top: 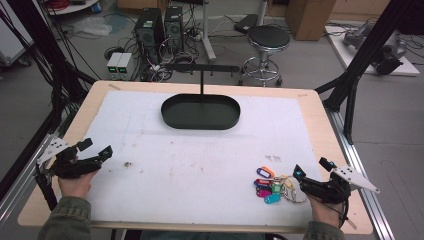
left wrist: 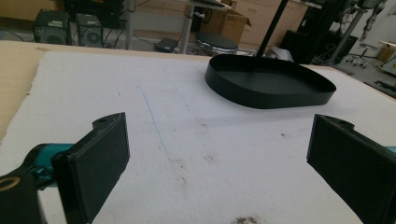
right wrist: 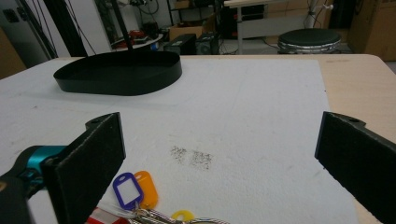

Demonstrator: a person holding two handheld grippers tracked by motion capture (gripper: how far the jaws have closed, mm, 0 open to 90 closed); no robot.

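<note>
A bunch of keys with coloured tags (top: 272, 185) lies on the white mat near the front right; its blue and orange tags (right wrist: 137, 191) show low in the right gripper view. My right gripper (top: 312, 169) rests open just right of the bunch, nothing between its jaws. My left gripper (top: 95, 148) rests open at the table's left edge, empty. A black oval tray (top: 201, 111) with an upright post and crossbar stands at the back centre, and its wall shows as tray (left wrist: 268, 84) and tray (right wrist: 119, 72) in the gripper views.
A white mat (top: 200, 155) covers most of the wooden table (top: 330, 130); small dark smudges mark it. Behind the table stand a stool (top: 266, 45), computer towers (top: 157, 27) and black frame struts at both sides.
</note>
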